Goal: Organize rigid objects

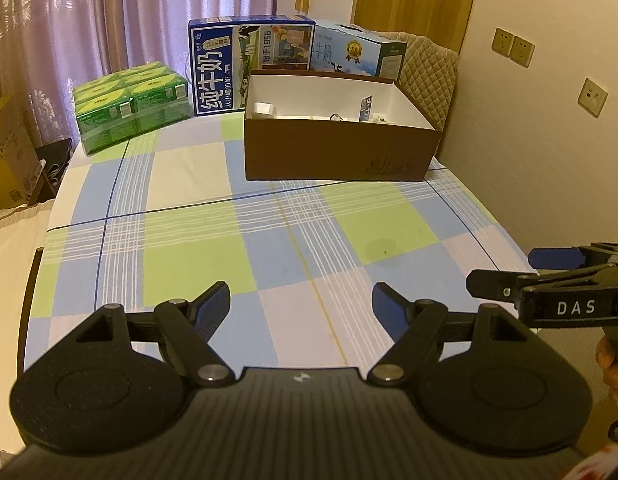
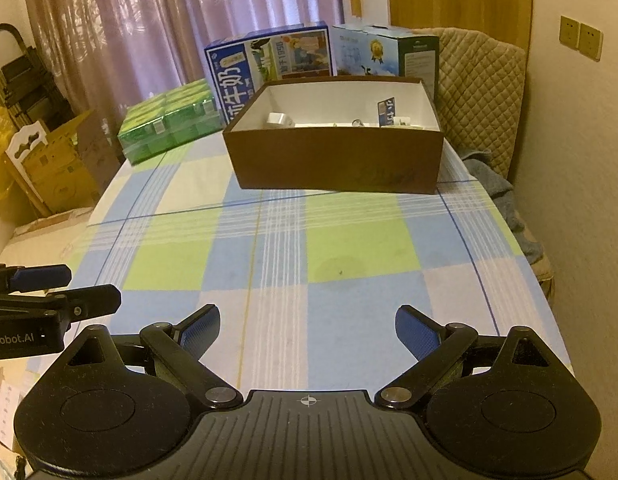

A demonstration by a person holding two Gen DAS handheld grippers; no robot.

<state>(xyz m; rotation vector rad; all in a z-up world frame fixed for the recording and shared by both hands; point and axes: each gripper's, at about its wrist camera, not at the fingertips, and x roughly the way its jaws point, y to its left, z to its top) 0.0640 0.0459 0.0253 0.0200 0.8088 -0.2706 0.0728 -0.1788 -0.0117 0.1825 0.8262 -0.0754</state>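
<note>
Both claws, the left gripper and the right gripper, are hovering wide and empty over the checked tablecloth. The brown cardboard box, white-lined and holding small items, is sitting far ahead.

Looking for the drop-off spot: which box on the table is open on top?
The brown box, white inside; both milk cartons and the green pack behind are closed.

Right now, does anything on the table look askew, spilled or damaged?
Nothing stands out. The brown box sits flat with small items inside, the green pack and milk cartons stand upright behind it, and both grippers, left and right, are open and empty.
</note>
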